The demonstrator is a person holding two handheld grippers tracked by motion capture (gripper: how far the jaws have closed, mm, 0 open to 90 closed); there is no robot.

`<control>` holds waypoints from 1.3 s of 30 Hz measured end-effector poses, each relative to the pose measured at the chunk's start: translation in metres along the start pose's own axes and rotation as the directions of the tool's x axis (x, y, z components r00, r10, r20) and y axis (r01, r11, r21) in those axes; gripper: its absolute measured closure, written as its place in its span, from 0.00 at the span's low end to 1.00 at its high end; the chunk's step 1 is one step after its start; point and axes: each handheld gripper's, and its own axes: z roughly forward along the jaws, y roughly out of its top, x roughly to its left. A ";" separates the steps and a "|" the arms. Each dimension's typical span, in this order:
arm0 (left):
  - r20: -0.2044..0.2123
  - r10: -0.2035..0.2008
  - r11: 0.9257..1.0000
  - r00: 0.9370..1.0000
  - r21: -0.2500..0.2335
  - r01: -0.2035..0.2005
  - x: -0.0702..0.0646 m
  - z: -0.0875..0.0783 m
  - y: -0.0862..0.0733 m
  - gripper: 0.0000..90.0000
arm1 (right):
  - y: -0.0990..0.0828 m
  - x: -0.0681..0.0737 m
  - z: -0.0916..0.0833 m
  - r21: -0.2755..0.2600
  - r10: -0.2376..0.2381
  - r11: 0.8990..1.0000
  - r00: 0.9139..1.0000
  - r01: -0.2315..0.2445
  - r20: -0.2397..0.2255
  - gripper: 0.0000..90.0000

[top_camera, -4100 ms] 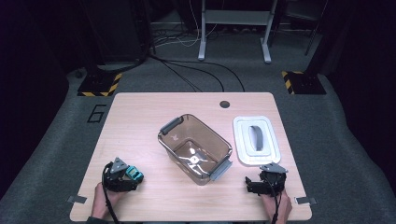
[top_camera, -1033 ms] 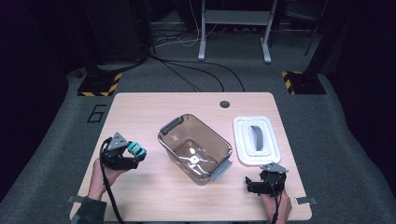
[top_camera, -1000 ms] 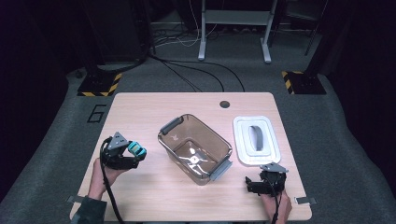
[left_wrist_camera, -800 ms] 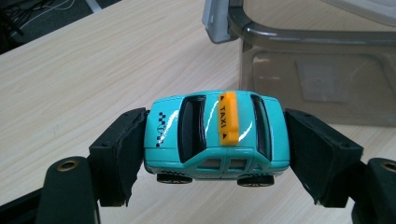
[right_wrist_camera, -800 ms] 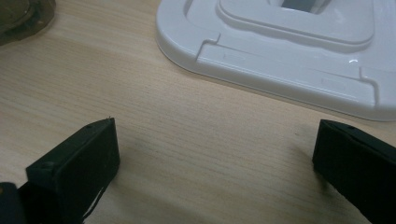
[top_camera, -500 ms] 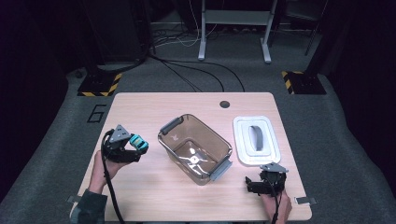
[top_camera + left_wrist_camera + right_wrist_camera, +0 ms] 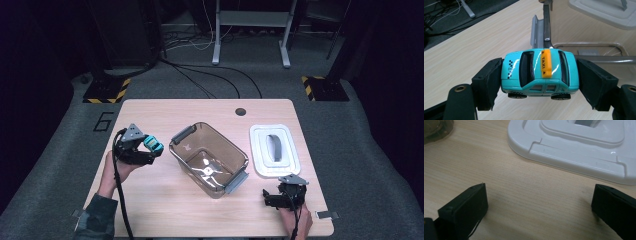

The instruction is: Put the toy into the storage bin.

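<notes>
My left gripper (image 7: 537,82) is shut on a teal toy taxi (image 7: 539,72) with an orange roof sign, its pads pressing the car's front and rear. In the high view the left gripper (image 7: 150,150) carries the taxi (image 7: 153,145) above the table, left of a clear brown plastic container (image 7: 210,157) with grey latches. The container's near latch and rim (image 7: 541,35) lie just beyond the car. My right gripper (image 7: 272,199) rests near the table's front right edge, its jaws wide apart over bare wood (image 7: 539,202), just short of a white lid (image 7: 579,150).
The white lid (image 7: 274,149) with a grey handle lies flat to the right of the container. A round cable hole (image 7: 240,111) sits at the table's far edge. Cables and stand legs cross the floor beyond the wooden table (image 7: 165,210).
My left gripper has risen with the taxi and moved forward and right toward the container. The right gripper has stayed where it was.
</notes>
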 end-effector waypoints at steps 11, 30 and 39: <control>0.015 0.025 1.000 1.000 -0.017 -0.024 -0.002 0.005 0.021 0.27 | 0.000 0.000 0.000 0.000 0.000 1.000 1.000 0.000 0.000 0.00; 0.058 0.046 0.999 0.997 -0.018 -0.045 -0.008 0.021 0.048 0.27 | 0.000 0.000 0.000 0.002 -0.004 1.000 1.000 0.004 0.000 0.00; 0.069 0.062 0.998 0.996 -0.010 -0.062 -0.010 0.031 0.060 0.27 | 0.000 0.000 0.000 0.001 -0.003 1.000 1.000 0.003 0.001 0.00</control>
